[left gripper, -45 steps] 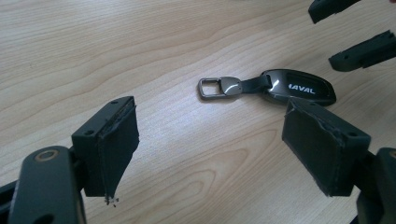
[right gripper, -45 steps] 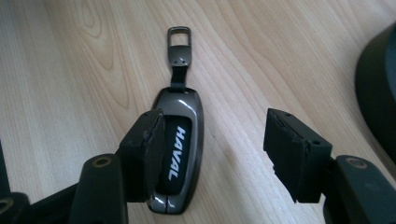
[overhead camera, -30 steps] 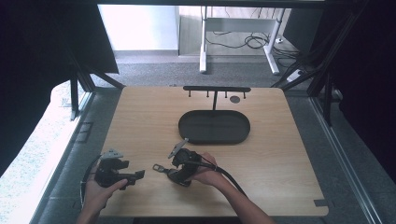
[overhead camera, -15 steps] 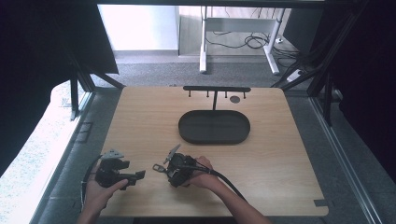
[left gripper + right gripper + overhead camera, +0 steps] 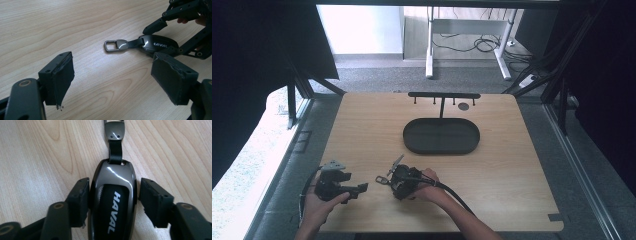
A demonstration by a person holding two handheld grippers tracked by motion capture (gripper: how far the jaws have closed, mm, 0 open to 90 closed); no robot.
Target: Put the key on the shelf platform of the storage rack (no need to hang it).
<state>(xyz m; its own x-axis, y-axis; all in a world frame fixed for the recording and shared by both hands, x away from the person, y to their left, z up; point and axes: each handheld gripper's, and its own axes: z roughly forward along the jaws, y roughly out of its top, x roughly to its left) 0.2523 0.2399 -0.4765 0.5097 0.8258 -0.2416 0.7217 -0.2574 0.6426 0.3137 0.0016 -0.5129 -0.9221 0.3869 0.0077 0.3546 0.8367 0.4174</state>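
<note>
At the left of the high view we see the left gripper (image 5: 362, 188), held in the person's left hand (image 5: 319, 205) near the front edge of the light wooden table (image 5: 522, 170). Its jaws stand wide apart with nothing between them; in the left gripper view bare wood lies between the two dark pads (image 5: 62, 77), and the gripper's tips point toward the key.

Just to the right of it lies the glossy dark grey car key fob with white HAVAL lettering (image 5: 157, 43), flat on the table, with a short black strap and a silver metal clasp loop (image 5: 115, 45) that points toward the left gripper. Fob and left gripper are near each other but apart.

The right gripper (image 5: 112, 200), held in the person's right hand (image 5: 427, 187), has its jaws on either side of the fob's body. They have just been closing, with the fob between them. In the right gripper view the left pad (image 5: 80, 200) lies against the fob's side, while a thin gap seems to remain at the other pad, so we cannot tell whether the grip is firm yet. The fob rests on the wood.

Farther back, near the table's middle, stands a black oval tray (image 5: 441, 136), and behind it a black rack with small hooks (image 5: 443, 95), well apart from both grippers.
</note>
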